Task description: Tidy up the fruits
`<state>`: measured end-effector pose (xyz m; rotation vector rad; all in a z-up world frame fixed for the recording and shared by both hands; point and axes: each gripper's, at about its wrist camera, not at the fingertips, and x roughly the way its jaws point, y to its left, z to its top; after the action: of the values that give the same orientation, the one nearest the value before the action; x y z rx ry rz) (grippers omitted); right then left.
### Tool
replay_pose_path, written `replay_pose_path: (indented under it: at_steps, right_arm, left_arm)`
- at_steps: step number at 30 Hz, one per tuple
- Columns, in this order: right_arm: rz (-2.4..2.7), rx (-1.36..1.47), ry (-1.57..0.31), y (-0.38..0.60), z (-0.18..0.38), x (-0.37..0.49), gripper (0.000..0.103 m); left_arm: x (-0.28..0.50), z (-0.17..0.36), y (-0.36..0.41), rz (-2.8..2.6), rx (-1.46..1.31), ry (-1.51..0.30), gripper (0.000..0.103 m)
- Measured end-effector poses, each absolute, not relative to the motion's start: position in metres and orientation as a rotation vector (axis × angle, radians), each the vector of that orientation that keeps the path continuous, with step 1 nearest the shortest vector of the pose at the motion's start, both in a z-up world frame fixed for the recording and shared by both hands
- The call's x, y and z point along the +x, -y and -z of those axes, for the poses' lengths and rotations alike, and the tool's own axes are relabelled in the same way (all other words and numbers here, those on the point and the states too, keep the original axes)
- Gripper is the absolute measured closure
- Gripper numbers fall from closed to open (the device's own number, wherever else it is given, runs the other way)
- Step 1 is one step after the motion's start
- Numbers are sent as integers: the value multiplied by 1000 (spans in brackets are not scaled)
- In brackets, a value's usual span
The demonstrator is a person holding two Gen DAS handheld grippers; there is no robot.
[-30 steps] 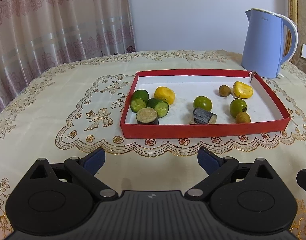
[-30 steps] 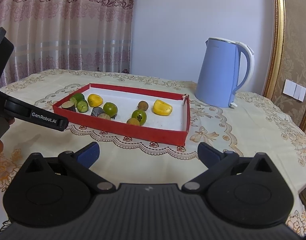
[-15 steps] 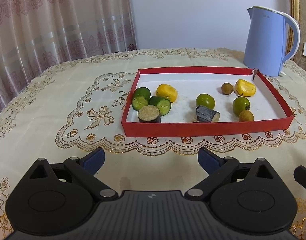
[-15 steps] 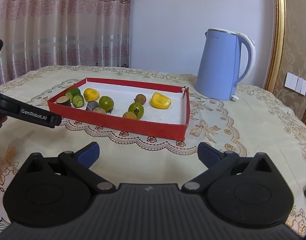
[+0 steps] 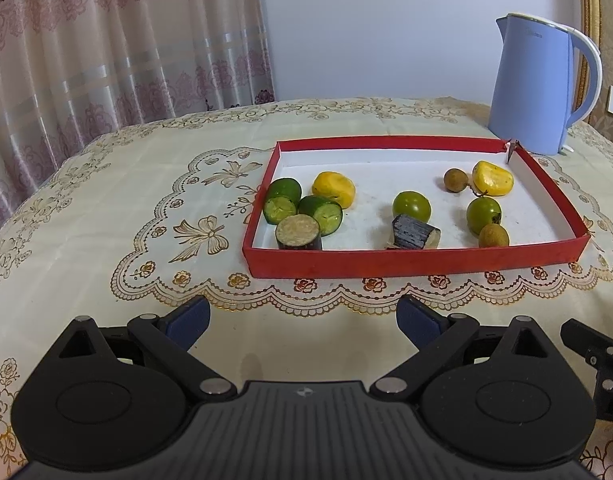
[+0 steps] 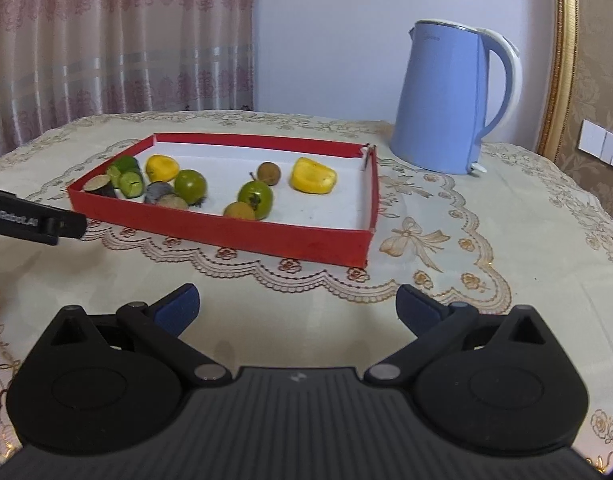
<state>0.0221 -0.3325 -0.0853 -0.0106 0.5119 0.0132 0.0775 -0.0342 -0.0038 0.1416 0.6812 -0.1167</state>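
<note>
A red tray (image 5: 410, 261) (image 6: 242, 234) lies on the tablecloth and holds several fruits. At its left are cut green pieces (image 5: 282, 200), a yellow fruit (image 5: 333, 189) and a dark cut piece (image 5: 298, 233). In the middle are a green round fruit (image 5: 411, 207) and a dark sugarcane piece (image 5: 414, 233). At the right are a yellow fruit (image 5: 492, 178) (image 6: 312, 176), a green fruit (image 5: 483, 211) (image 6: 255, 197) and two brown longans (image 5: 455, 180). My left gripper (image 5: 302, 316) is open and empty, in front of the tray. My right gripper (image 6: 296, 304) is open and empty, in front of the tray's right corner.
A blue electric kettle (image 5: 534, 88) (image 6: 450, 96) stands behind the tray's far right corner. Curtains hang at the left. The left gripper's body (image 6: 30, 220) shows at the left edge of the right wrist view. A gold frame (image 6: 562, 60) stands at the right.
Both grippers have moved a little closer to the tray and lower. The tray and fruits have not moved. Both grippers stay open.
</note>
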Motion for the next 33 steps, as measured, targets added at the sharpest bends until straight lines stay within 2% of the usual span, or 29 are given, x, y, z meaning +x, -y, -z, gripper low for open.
replay_pose_path:
  at_steps: [9,16,22,33]
  right_arm:
    - [-34,-11,-602,333,101,32,0]
    - [1,-85,-597,323,102,30,0]
    - [-43,31,-627,341,104,35,0]
    - [-35,14,-631,337,105,36,0]
  left_arm:
    - [80,4,34,113,140,-685,3]
    - [82,3,33,115,129,-683,3]
    - [85,3,32,125,118,-690,3]
    - [98,9,31,101,129,-710,3]
